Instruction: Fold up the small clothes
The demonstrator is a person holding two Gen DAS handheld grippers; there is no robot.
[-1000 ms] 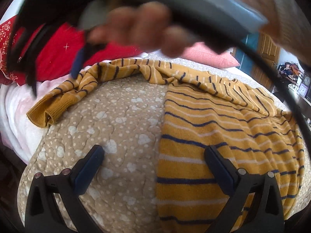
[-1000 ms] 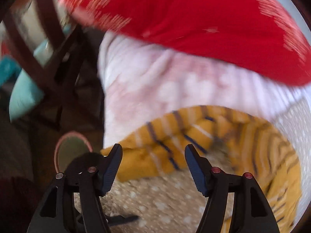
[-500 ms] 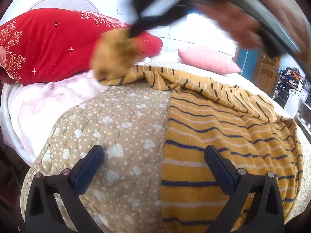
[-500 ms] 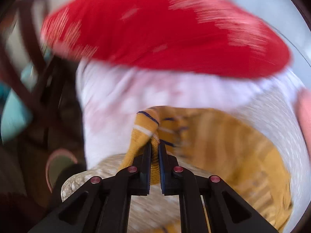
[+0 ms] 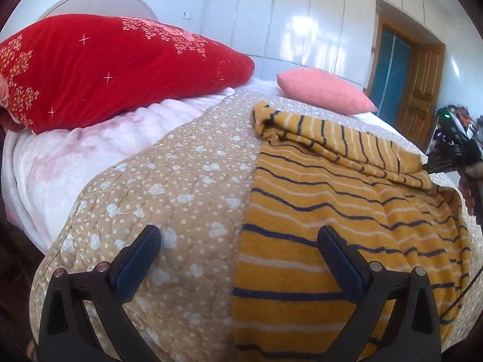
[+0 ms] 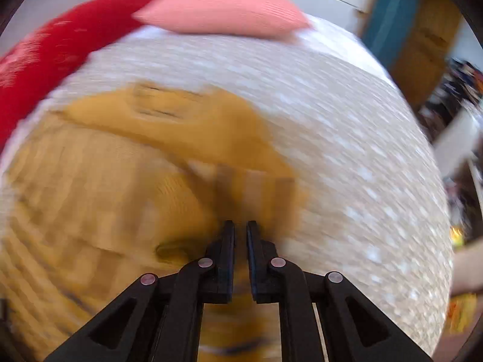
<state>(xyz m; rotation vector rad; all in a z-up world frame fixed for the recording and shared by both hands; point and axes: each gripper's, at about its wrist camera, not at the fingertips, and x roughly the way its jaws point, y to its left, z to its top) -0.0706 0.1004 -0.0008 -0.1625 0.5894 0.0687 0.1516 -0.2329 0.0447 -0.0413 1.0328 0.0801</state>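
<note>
A mustard sweater [image 5: 332, 211] with navy and white stripes lies flat on the beige quilt [image 5: 181, 187]. Its sleeve [image 5: 338, 138] is folded across the top of the body. My left gripper [image 5: 238, 250] is open and empty, low over the sweater's left edge. My right gripper [image 6: 240, 229] is shut on the sleeve cuff [image 6: 256, 187], over the sweater's right side; that view is blurred by motion. The right gripper also shows at the right edge of the left wrist view [image 5: 434, 166].
A red pillow [image 5: 105, 69] and a pink blanket [image 5: 75, 157] lie at the bed's left head. A salmon pillow [image 5: 323, 90] lies behind the sweater. A wooden door [image 5: 422, 96] stands at the right.
My right gripper shut on the sleeve cuff at the left and carried it across to the right, which laid the sleeve over the sweater's body. The left gripper stayed put.
</note>
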